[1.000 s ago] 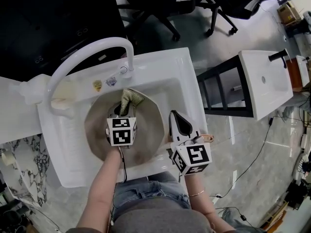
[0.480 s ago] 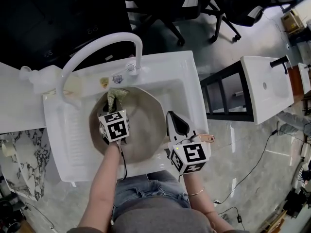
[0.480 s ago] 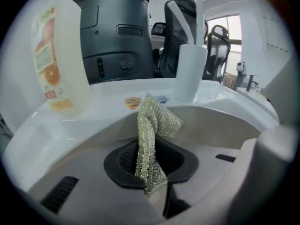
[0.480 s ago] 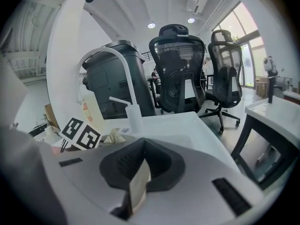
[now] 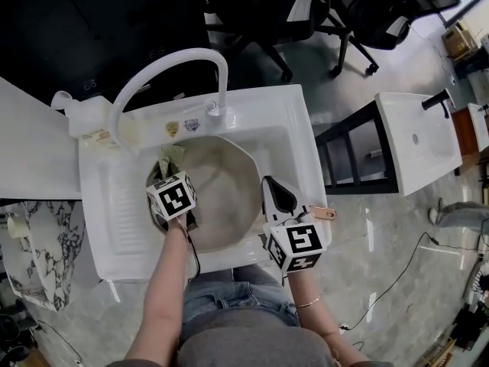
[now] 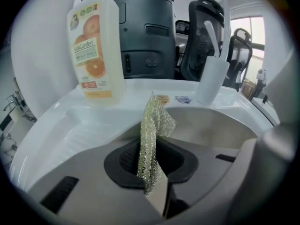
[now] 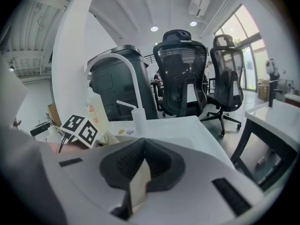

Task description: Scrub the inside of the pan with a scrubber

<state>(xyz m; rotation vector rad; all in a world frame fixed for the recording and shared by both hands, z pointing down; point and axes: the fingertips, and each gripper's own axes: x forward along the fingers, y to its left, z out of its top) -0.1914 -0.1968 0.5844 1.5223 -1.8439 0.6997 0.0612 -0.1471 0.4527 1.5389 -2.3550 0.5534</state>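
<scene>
A round grey pan lies in the white sink; its copper-tipped handle sticks out to the right. My left gripper is shut on a silvery mesh scrubber at the pan's far-left rim. In the left gripper view the scrubber hangs up out of the shut left gripper, with the pan's wall behind it. My right gripper hovers at the pan's right edge, over the handle, jaws closed. In its own view nothing shows between the right gripper's pads.
A white curved faucet arches over the sink's back. A dish-soap bottle stands at the back-left corner. Black office chairs stand behind, and a second white basin on a black stand is to the right.
My left gripper has dragged the scrubber leftward from the pan's far middle to its far-left rim. The right gripper has stayed in place.
</scene>
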